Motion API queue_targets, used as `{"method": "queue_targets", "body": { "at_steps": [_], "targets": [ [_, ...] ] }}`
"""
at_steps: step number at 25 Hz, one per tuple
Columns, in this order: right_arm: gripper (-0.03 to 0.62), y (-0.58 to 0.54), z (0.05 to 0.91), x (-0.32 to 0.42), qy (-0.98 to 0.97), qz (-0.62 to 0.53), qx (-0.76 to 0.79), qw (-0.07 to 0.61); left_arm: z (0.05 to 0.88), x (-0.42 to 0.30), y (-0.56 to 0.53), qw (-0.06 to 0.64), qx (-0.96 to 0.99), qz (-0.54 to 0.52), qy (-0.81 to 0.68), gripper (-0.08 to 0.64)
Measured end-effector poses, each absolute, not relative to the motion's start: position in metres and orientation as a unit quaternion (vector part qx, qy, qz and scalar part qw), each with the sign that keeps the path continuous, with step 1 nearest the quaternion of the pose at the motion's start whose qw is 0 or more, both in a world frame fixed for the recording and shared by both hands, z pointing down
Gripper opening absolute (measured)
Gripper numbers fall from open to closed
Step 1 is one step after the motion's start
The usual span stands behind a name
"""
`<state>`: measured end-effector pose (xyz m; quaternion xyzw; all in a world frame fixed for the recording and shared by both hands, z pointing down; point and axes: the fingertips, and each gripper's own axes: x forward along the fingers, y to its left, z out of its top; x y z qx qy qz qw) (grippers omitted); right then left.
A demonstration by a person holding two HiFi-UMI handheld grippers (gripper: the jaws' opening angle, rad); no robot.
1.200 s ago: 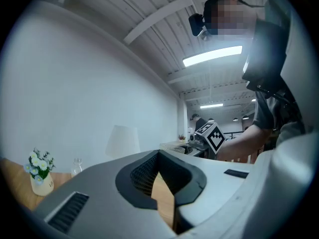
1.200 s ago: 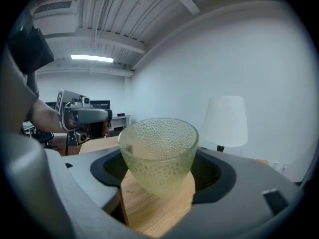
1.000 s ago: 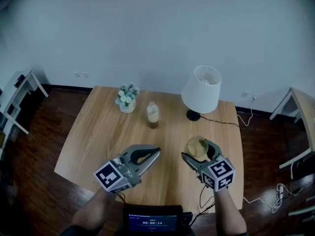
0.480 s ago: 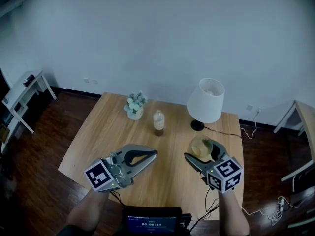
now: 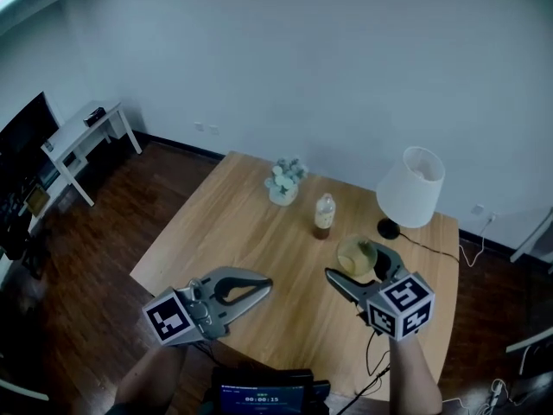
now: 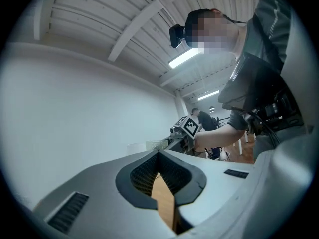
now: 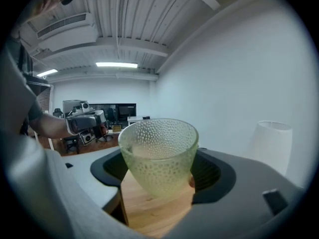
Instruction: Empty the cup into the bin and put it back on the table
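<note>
A dimpled, pale green glass cup [image 5: 356, 256] sits upright between the jaws of my right gripper [image 5: 357, 264], which is shut on it. It is held a little above the wooden table [image 5: 225, 227] near its right front part. In the right gripper view the cup [image 7: 158, 153] fills the gap between the dark pads [image 7: 213, 176], and something pale lies inside it. My left gripper [image 5: 264, 282] hovers over the table's front edge, shut with nothing in it. Its pads [image 6: 144, 176] meet at the tip. No bin is in view.
On the table's far side stand a white lamp [image 5: 412, 188], a small bottle [image 5: 324, 214] and a pot of flowers [image 5: 284, 182]. A white side table [image 5: 86, 132] and a dark monitor [image 5: 22, 137] stand at the left on the wood floor. A screen device [image 5: 259, 398] hangs below me.
The head view has swung left, so the table now sits further right and more floor shows at the left. Both grippers have risen slightly; the cup stays in the right one.
</note>
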<state>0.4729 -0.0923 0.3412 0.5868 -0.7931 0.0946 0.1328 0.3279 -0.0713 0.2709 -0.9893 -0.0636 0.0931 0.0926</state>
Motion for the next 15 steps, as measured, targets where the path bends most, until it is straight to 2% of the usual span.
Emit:
{"method": "queue_targets", "body": {
  "at_steps": [5, 15],
  "targets": [
    [0.383, -0.134, 0.336, 0.414, -0.812, 0.081, 0.557, 0.156, 0.271, 0.265, -0.096, 0.106, -0.989, 0.095, -0.030, 0.000],
    [0.383, -0.231, 0.343, 0.290, -0.844, 0.075, 0.508, 0.156, 0.281, 0.134, -0.179, 0.118, -0.987, 0.095, 0.047, 0.000]
  ]
}}
